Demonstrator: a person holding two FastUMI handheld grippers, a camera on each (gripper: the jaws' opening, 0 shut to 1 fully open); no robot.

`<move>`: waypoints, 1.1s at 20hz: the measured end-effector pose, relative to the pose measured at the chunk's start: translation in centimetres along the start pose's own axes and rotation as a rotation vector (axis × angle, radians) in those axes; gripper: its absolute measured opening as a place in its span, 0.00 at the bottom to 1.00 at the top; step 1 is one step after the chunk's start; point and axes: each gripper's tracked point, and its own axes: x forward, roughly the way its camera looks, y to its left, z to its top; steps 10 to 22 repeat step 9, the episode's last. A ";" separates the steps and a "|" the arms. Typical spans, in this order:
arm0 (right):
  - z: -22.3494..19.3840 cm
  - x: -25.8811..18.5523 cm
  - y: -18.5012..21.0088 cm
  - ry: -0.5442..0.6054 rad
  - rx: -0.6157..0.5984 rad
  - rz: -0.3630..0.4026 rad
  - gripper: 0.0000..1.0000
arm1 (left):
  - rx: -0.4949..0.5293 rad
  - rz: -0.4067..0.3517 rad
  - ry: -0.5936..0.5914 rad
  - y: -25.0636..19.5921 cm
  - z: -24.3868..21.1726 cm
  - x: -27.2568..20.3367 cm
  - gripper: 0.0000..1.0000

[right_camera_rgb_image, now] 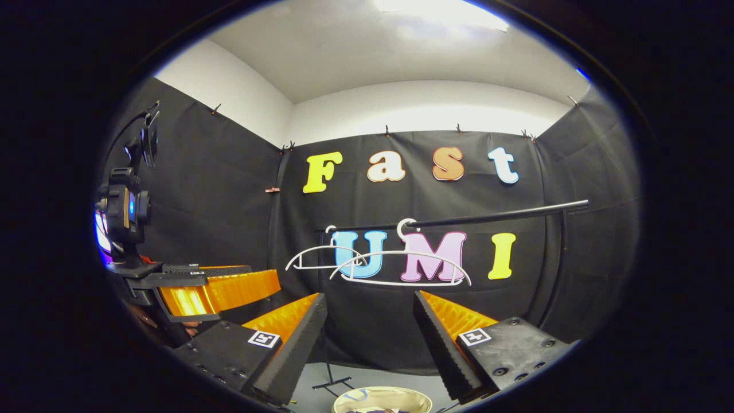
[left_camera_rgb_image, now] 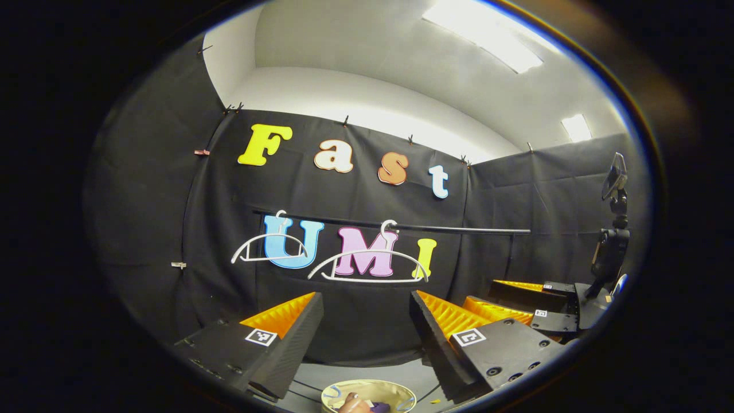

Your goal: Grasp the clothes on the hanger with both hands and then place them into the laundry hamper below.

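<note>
I had the left gripper and right gripper raised side by side, jaws wide, holding nothing. Two bare hangers hung on the rail. Clothes lay in the hamper below, between the fingers.

Bright overhead ceiling panels, glare-washed; dim black walls, strong fisheye bending at edges.
</note>
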 end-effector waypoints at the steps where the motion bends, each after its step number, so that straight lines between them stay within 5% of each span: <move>1: 0.2 0.1 -0.2 -0.004 0.004 -0.003 0.95 | 0.001 -0.003 -0.004 -0.2 0.1 0.1 0.95; 22: 1.4 0.0 -0.9 -0.037 0.016 -0.032 0.97 | -0.015 -0.006 -0.052 -0.4 1.9 0.0 0.95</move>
